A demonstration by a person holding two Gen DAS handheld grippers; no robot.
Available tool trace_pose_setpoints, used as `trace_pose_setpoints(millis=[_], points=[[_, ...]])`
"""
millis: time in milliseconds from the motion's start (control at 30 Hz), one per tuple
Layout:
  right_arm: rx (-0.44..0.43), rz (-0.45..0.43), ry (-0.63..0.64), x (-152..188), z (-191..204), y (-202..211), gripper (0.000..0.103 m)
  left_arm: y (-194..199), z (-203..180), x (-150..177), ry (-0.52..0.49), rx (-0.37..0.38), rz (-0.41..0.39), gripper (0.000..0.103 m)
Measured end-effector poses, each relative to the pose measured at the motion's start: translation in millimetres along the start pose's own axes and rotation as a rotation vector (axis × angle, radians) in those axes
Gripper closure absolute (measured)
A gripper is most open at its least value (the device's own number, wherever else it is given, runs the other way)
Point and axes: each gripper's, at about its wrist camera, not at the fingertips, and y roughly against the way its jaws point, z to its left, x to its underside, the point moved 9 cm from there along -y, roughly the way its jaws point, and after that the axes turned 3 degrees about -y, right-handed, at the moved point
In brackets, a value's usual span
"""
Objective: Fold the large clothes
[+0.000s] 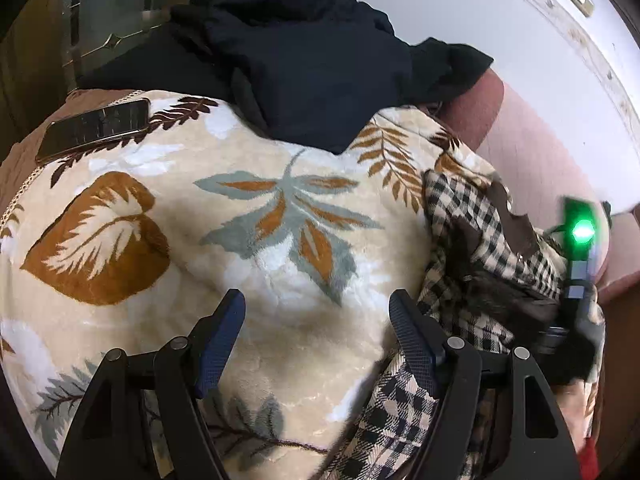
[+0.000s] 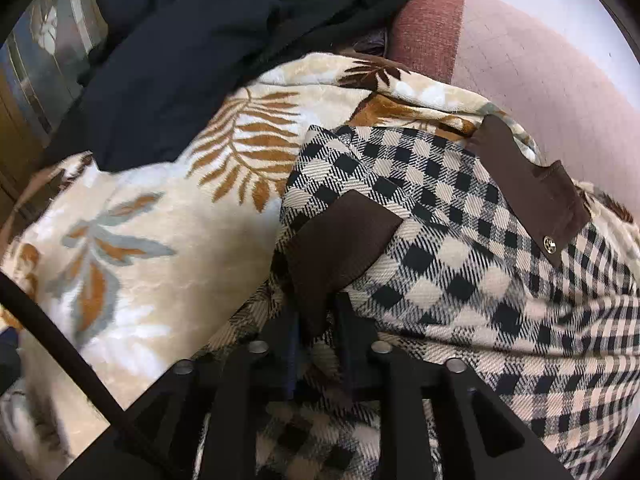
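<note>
I am pinching a brown-trimmed edge of the checked garment (image 2: 460, 232) in my right gripper (image 2: 320, 320), its jaws closing narrowly on the cloth, though blur at the pads is making the bite hard to judge. My left gripper (image 1: 316, 320) is hanging open over the leaf-patterned blanket (image 1: 160, 208), jaws well apart and gripping nothing, with the garment's hem just beside its right finger. The garment is lying rumpled on the blanket's right side, a brown flap with a metal button (image 2: 551, 245) showing; I am judging the folding as barely begun, with the spreading and every fold still to do. Farther off, a phone (image 1: 96, 128) is resting on the blanket, a heap of dark clothing (image 1: 304, 64) is waiting behind, and pink upholstery (image 2: 560, 92) is showing beyond. No containers are showing anywhere.
</note>
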Motion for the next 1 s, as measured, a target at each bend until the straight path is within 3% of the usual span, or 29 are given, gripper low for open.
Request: trace_pose_setpoints(millis=[133, 200, 400, 500, 600, 667, 833, 1000], points=[[0.008, -0.127, -0.028, 1.7, -32.6, 57.1, 0.071, 0.5, 1.7, -0.4, 0.010, 0.006, -0.003, 0.030], [0.098, -0.153, -0.095, 10.6, -76.4, 75.0, 0.071, -0.3, 2.8, 0.1, 0.016, 0.005, -0.001, 0.030], [0.299, -0.009, -0.269, 59.4, -202.0, 63.3, 0.071, -5.9, -2.4, 5.2, -0.016, -0.014, 0.015, 0.030], [0.419, -0.005, -0.353, 85.0, -252.8, 79.9, 0.071, -7.2, -4.3, 6.2, -0.028, -0.019, 0.018, 0.030], [0.406, -0.041, -0.372, 101.4, -257.8, 103.7, 0.067, -10.5, -4.9, 8.6, -0.035, -0.020, 0.033, 0.030], [0.403, -0.045, -0.361, 116.7, -254.7, 115.6, 0.047, -12.3, -5.5, 11.4, -0.043, -0.021, 0.044, 0.030], [0.397, -0.032, -0.406, 183.4, -261.7, 155.6, 0.047, -15.7, -11.5, 22.6, -0.088, -0.003, 0.078, 0.030], [0.333, -0.045, -0.580, 252.1, -286.0, 192.5, 0.045, -23.7, -20.7, 52.8, -0.093, 0.132, 0.206, 0.030]])
